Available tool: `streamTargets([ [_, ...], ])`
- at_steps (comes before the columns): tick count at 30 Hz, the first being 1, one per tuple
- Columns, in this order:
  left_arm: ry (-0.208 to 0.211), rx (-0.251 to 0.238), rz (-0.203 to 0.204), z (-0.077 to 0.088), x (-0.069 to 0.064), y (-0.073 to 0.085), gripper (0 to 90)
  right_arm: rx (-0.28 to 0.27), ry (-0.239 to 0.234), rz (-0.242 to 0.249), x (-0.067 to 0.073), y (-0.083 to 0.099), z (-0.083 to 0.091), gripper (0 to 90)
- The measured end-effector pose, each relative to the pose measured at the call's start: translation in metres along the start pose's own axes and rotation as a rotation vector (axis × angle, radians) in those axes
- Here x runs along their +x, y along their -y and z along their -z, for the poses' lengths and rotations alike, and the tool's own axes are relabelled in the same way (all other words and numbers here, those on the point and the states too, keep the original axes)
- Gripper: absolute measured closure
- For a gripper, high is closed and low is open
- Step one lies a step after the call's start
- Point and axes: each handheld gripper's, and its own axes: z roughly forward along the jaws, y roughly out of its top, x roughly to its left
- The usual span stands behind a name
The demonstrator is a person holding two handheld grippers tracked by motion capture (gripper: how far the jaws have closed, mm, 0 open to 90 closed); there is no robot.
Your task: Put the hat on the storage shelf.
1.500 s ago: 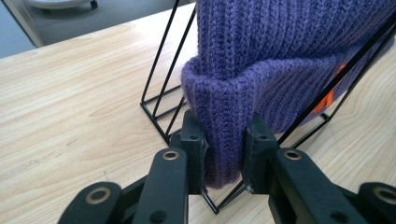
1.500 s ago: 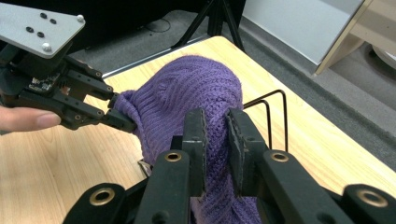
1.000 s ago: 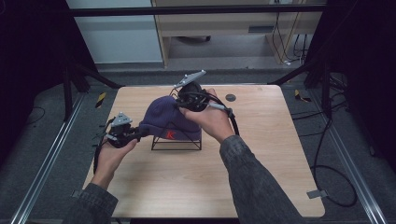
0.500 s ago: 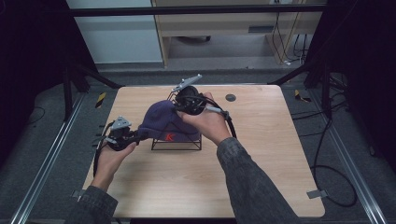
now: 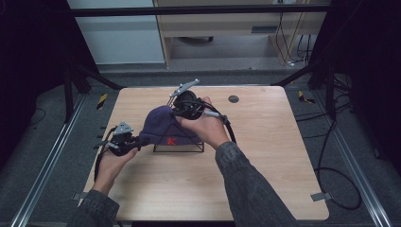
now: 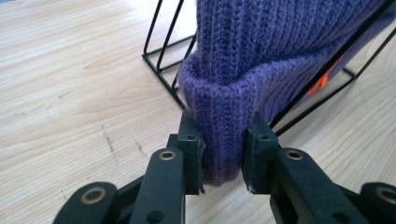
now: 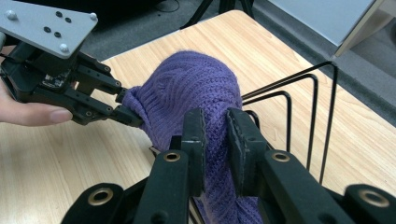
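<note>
Both grippers clamp the purple beanie (image 5: 163,127): left gripper (image 5: 124,140) on its cuff, right gripper (image 5: 188,105) on the crown. Since 1 second ago it has sunk onto the wire rack (image 5: 189,147), mid-table; nearly seated.

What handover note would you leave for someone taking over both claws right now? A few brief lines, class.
Left claw: shut on the folded cuff of the purple knitted wool hat.
Right claw: shut on the hat's other edge.
Hat is stretched over the black wire rack on the light wooden table, red letter facing the person.
Done: hat draped on the rack.
Left: probably settle it, then release both.
</note>
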Motion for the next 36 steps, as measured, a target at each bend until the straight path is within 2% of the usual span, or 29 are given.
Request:
streamTargets([
  [10,0.01,0.022,0.014,-0.008,0.002,0.006,70.1,0.031,0.009,-0.007,0.001,-0.001,-0.007,76.9],
  [17,-0.007,0.033,0.014,-0.01,0.002,0.006,69.2,0.035,0.011,-0.021,0.0,-0.003,-0.008,74.3],
  [27,-0.025,0.048,0.007,-0.011,0.004,0.009,67.6,-0.012,0.003,-0.04,0.005,-0.006,-0.004,67.9],
  [31,0.003,0.022,0.065,-0.009,0.008,0.012,66.4,-0.024,-0.004,-0.042,0.007,-0.008,0.0,65.4],
  [36,-0.006,0.027,0.044,-0.008,0.006,0.012,65.1,-0.033,0.002,-0.054,0.004,-0.011,0.006,62.6],
])
